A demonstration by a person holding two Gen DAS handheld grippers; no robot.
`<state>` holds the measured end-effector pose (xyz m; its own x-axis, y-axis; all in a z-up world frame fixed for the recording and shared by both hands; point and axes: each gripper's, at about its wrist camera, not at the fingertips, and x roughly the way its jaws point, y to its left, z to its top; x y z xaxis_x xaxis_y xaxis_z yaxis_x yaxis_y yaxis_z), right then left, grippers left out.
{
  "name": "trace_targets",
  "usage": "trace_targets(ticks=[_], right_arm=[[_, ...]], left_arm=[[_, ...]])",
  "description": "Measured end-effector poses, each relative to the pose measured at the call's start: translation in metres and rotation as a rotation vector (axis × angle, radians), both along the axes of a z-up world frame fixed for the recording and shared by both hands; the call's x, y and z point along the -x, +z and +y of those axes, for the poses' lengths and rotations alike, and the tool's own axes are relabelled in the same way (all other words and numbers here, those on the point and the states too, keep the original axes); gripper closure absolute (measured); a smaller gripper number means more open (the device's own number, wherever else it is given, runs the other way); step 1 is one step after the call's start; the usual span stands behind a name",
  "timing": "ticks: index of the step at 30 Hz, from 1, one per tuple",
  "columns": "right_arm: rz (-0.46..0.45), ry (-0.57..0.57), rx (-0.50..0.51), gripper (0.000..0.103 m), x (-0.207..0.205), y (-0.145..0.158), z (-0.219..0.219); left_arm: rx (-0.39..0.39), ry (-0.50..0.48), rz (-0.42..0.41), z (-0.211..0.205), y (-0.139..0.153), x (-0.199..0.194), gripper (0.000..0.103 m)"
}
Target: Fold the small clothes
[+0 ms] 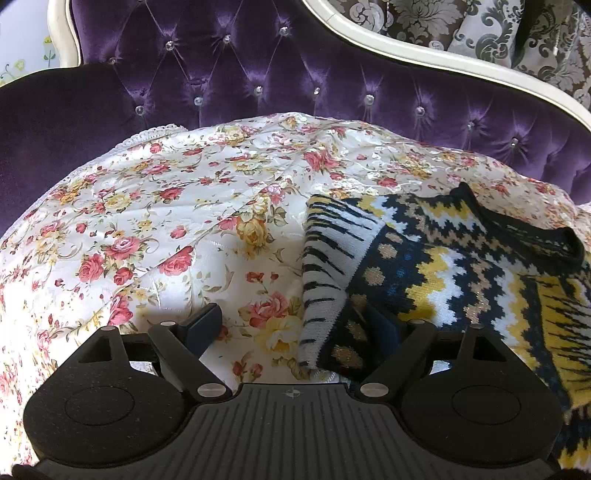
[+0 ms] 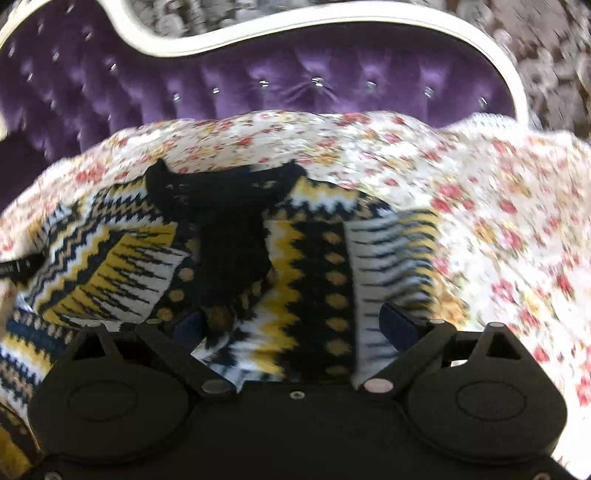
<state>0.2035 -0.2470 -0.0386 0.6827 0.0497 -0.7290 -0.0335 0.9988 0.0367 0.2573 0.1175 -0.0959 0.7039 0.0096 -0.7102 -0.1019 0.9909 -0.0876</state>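
A small knit sweater [image 1: 454,266] with navy, yellow and white zigzag bands lies on a floral cloth [image 1: 166,206]. Its left edge is turned over, showing a striped sleeve [image 1: 332,258]. My left gripper [image 1: 295,321] is open just above the cloth at the sweater's left edge; its right finger is partly hidden by the knit. In the blurred right wrist view the sweater [image 2: 295,266] lies with its black collar [image 2: 221,188] at the far side and sleeves folded inward. My right gripper [image 2: 295,325] is open, its fingers spread over the sweater's near part.
The floral cloth [image 2: 498,221] covers the seat of a purple tufted sofa [image 1: 258,62] with a cream frame [image 1: 424,48]. A dark purple armrest [image 1: 44,129] rises at the left. Patterned grey wall covering [image 1: 498,29] is behind.
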Motion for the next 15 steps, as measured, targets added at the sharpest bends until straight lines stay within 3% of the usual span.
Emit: trace_targets(ticks=[3,10,15], right_arm=[[-0.012,-0.037,-0.024,0.009,0.004,0.005,-0.018],[0.063,-0.114,-0.458,0.009,-0.006,-0.004,-0.076],[0.09,-0.133,-0.568,0.014,-0.006,-0.011,-0.088]], left_arm=[[0.001,-0.001,-0.001,0.0,0.0,0.0,0.018],[0.001,-0.001,0.002,0.0,0.0,0.0,0.018],[0.002,-0.002,0.001,0.001,0.0,0.0,0.018]])
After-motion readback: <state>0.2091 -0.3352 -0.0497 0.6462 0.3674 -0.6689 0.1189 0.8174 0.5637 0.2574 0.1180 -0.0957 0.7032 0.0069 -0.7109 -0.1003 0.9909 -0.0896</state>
